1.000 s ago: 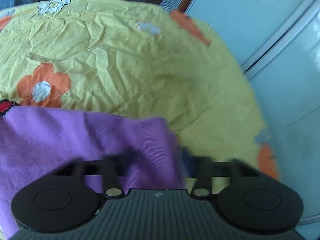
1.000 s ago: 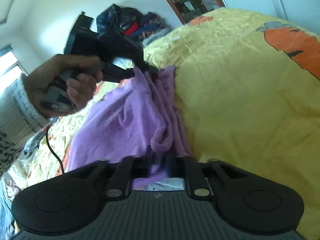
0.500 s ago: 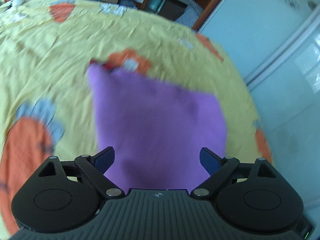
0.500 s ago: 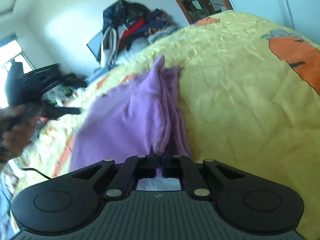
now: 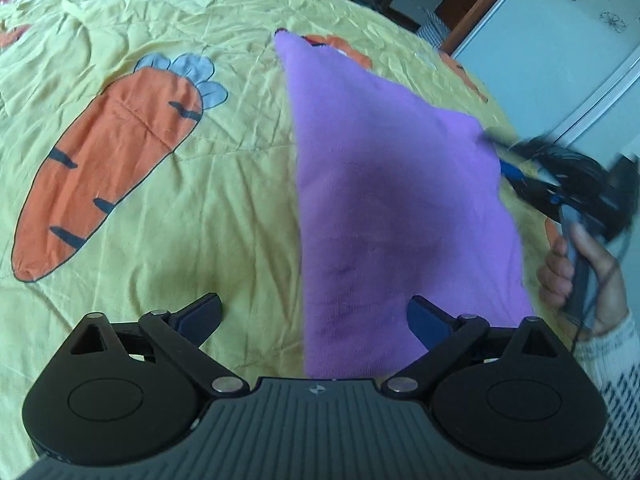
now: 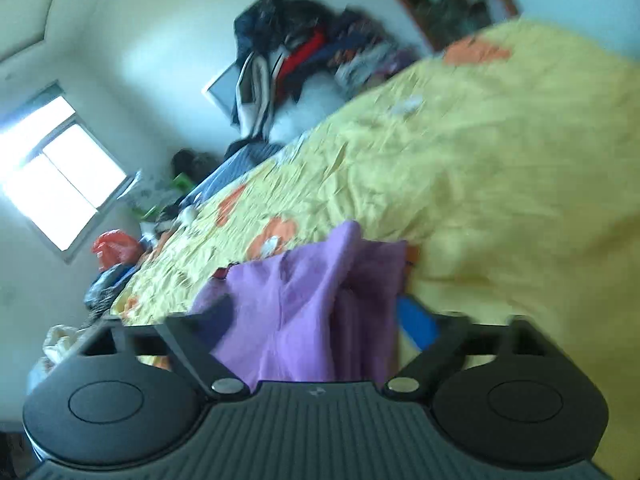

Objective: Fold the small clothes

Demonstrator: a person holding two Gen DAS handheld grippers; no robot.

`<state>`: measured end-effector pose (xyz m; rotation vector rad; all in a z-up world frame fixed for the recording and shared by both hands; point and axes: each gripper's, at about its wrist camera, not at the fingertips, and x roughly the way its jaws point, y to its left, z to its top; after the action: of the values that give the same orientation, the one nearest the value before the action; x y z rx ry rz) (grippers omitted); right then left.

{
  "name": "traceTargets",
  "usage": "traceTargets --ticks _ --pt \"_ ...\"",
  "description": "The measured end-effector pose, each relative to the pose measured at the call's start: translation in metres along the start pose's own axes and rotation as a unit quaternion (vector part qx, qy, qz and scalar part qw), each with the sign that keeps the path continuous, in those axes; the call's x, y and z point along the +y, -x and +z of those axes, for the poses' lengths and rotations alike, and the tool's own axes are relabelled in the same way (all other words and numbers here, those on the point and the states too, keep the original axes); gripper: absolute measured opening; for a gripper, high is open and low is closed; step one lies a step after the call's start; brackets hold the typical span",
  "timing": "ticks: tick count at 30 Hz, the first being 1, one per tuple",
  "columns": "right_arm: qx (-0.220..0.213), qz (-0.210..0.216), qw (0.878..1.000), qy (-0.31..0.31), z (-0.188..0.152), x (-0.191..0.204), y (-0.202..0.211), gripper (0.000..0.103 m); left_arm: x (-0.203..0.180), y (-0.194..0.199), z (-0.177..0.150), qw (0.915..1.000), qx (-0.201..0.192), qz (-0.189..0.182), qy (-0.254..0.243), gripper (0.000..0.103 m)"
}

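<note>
A small purple garment (image 5: 396, 208) lies folded flat on the yellow bedspread (image 5: 224, 192). My left gripper (image 5: 316, 320) is open and held above the garment's near edge, holding nothing. My right gripper (image 6: 320, 322) is open, with the purple garment (image 6: 304, 300) lying bunched between its spread fingers. In the left wrist view the right gripper (image 5: 520, 172) appears blurred at the garment's right edge, held by a hand (image 5: 580, 276).
The bedspread carries a large orange carrot print (image 5: 104, 172) left of the garment. A white wardrobe (image 5: 576, 40) stands at the bed's right. A pile of clothes (image 6: 304, 64), a window (image 6: 56, 172) and bags (image 6: 112, 252) lie beyond the bed.
Both grippers let go of the purple garment and opened. The left gripper pulled back and up; the garment now lies flat. The right gripper swung, blurring its view.
</note>
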<state>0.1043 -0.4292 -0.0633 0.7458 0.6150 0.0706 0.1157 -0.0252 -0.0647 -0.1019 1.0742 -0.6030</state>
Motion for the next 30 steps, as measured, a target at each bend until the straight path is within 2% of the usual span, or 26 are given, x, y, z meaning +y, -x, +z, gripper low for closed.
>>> traceTargets --ticks 1,2,5,7,8,9,10,12,14,15,16,17,18,19,20,22,24,26,27,30 --pt "0.006 -0.031 0.999 0.016 0.0 0.004 -0.006 0.004 -0.004 0.0 -0.001 0.9998 -0.006 0.017 -0.008 0.091" --pt "0.002 -0.063 0.997 0.049 0.0 0.01 -0.009 0.004 -0.007 -0.001 -0.002 0.9992 -0.011 0.035 -0.015 0.091" --pt "-0.001 -0.14 0.986 0.096 0.001 0.013 -0.019 0.004 -0.017 -0.004 -0.004 0.9971 -0.011 0.06 -0.046 0.092" --pt "0.001 -0.139 0.986 0.093 0.001 0.009 -0.016 0.008 -0.016 -0.001 -0.003 0.9974 -0.008 0.058 -0.041 0.093" --pt "0.009 -0.141 0.987 0.082 0.001 0.009 -0.01 0.03 -0.013 0.003 0.0 0.9986 -0.009 0.045 -0.027 0.093" --pt "0.011 -0.145 0.986 0.081 -0.001 0.012 -0.002 0.073 -0.008 0.006 0.003 0.9994 -0.012 0.028 -0.013 0.095" --pt "0.002 -0.141 0.986 0.091 -0.005 0.017 0.009 0.103 -0.005 0.007 0.008 0.9996 -0.016 0.021 -0.003 0.096" --pt "-0.015 -0.12 0.987 0.106 -0.018 0.025 0.034 0.103 -0.003 0.008 0.02 0.9991 -0.027 0.033 0.007 0.096" --pt "-0.022 -0.085 0.986 0.142 -0.039 0.039 0.053 0.102 -0.005 0.006 0.029 0.9994 -0.028 0.006 0.018 0.096" --pt "-0.027 -0.09 0.979 0.183 -0.054 0.051 0.059 0.097 -0.009 0.005 0.031 0.9993 -0.029 -0.007 0.02 0.096" --pt "-0.033 -0.099 0.967 0.234 -0.069 0.065 0.062 0.084 -0.015 0.003 0.033 0.9993 -0.033 -0.01 0.016 0.096" --pt "-0.035 -0.11 0.951 0.287 -0.084 0.078 0.061 0.077 -0.026 0.001 0.035 0.9991 -0.043 -0.007 -0.001 0.096" --pt "-0.032 -0.127 0.933 0.335 -0.096 0.09 0.053 0.063 -0.037 -0.002 0.037 0.9985 -0.05 -0.004 -0.02 0.096" --pt "-0.027 -0.132 0.921 0.366 -0.102 0.097 0.044 0.053 -0.05 -0.006 0.04 0.9975 -0.059 0.001 -0.04 0.096" --pt "-0.021 -0.13 0.917 0.376 -0.103 0.099 0.037 0.049 -0.06 -0.011 0.044 0.9961 -0.068 0.007 -0.055 0.096" --pt "-0.003 -0.128 0.923 0.364 -0.089 0.096 0.014 0.044 -0.078 -0.025 0.055 0.993 -0.077 0.032 -0.084 0.097" --pt "0.011 -0.144 0.927 0.347 -0.076 0.085 -0.006 0.041 -0.086 -0.045 0.068 0.9904 -0.081 0.061 -0.094 0.096" --pt "0.016 -0.139 0.935 0.326 -0.064 0.074 -0.013 0.039 -0.086 -0.071 0.078 0.989 -0.062 0.094 -0.096 0.096" --pt "0.015 -0.142 0.935 0.324 -0.063 0.073 -0.013 0.039 -0.084 -0.083 0.081 0.9884 -0.051 0.109 -0.093 0.102" --pt "0.023 -0.147 0.94 0.308 -0.057 0.076 -0.004 0.04 -0.071 -0.091 0.08 0.9913 -0.042 0.105 -0.066 0.103"
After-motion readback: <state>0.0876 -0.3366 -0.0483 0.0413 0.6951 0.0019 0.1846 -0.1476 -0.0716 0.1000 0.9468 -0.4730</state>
